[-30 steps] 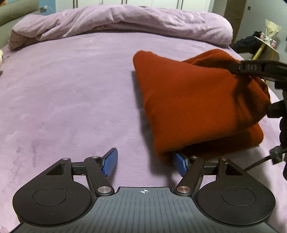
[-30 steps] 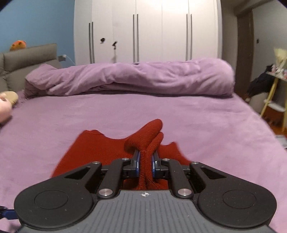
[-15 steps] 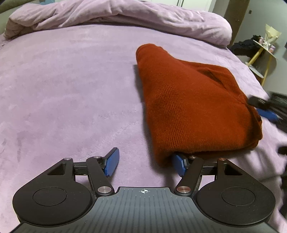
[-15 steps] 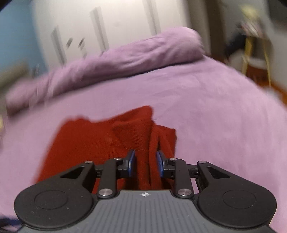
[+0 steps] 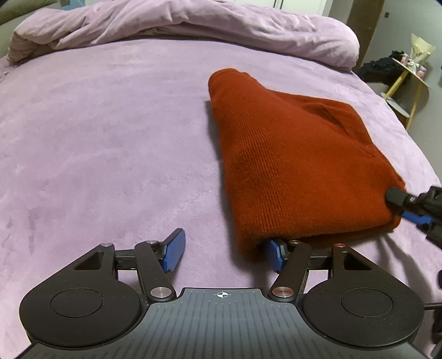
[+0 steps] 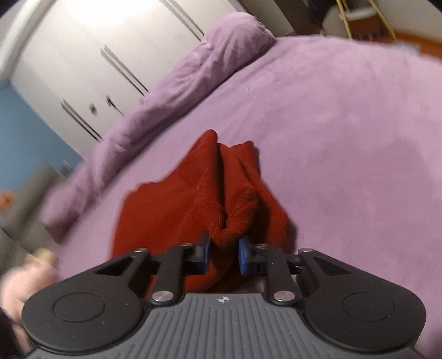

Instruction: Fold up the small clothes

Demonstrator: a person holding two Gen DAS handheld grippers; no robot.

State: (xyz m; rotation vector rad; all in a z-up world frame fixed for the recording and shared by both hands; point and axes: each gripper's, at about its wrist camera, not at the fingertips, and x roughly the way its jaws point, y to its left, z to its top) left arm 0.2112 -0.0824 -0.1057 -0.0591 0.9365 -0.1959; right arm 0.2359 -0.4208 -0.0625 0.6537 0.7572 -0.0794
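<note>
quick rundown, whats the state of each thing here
red knit garment: folded over, lying on the bed
left tongs: open, one pad under the garment's near corner
right tongs: just closing, a bunch of the garment between the pads
purple duvet: rumpled, heaped along the far side
wardrobe doors: shut

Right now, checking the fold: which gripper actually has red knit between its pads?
The right gripper: its jaws have just been closing on a bunched sweater edge. The left gripper stands open, one finger under it.
</note>
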